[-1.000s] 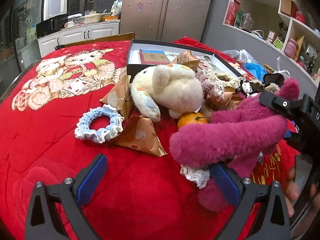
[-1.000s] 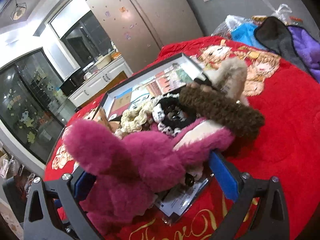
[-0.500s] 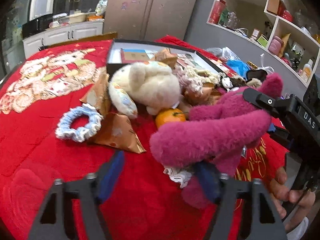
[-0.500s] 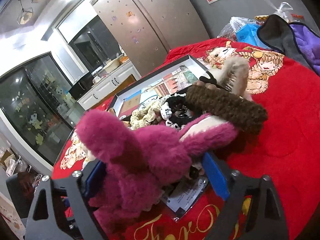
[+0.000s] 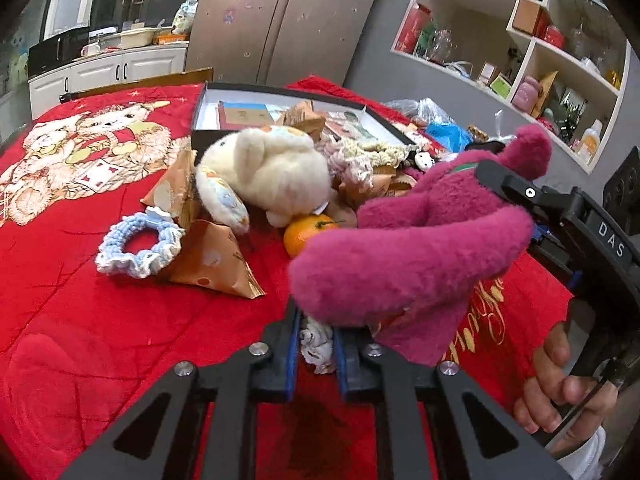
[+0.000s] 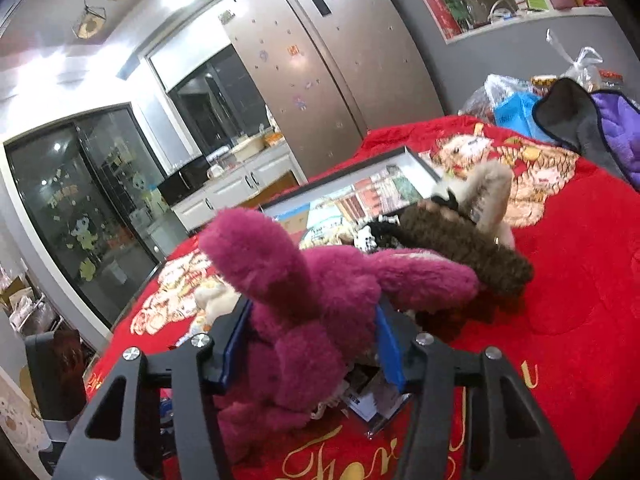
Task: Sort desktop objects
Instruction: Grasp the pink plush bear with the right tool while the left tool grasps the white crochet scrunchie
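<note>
Your right tool (image 6: 312,344) is clamped across the body of the magenta plush toy (image 6: 320,300); its jaws have just been closing, and the blue pads now press the fur on both sides. The toy sits at the near edge of the pile on the red blanket (image 5: 80,300) that covers the bench, one limb sticking up, another lying against the brown plush (image 6: 464,248).

Your left tool (image 5: 316,344) has just been closing too. It is pinched nearly together on a small white lacy piece (image 5: 318,344) lying under the magenta toy's limb. Whether that piece belongs to the toy or is a separate item, you cannot tell from here.

Risks from this point:
- If the white piece is separate and trapped under the toy, lifting with both tools may tug one against the other and tip the pile.
- Fur compresses; the right grip may be on pile rather than body, so the toy could slip when raised.
- The orange (image 5: 308,232) rests just beside the toy's limb and under the cream plush (image 5: 276,172); a drag sideways could roll it off the bench.
- Something flat and glossy (image 6: 376,408), perhaps a packet, lies under the toy and could be dragged along with it.
- The open box (image 5: 208,96) stands behind the pile, so a carry must clear the plush heap.
</note>
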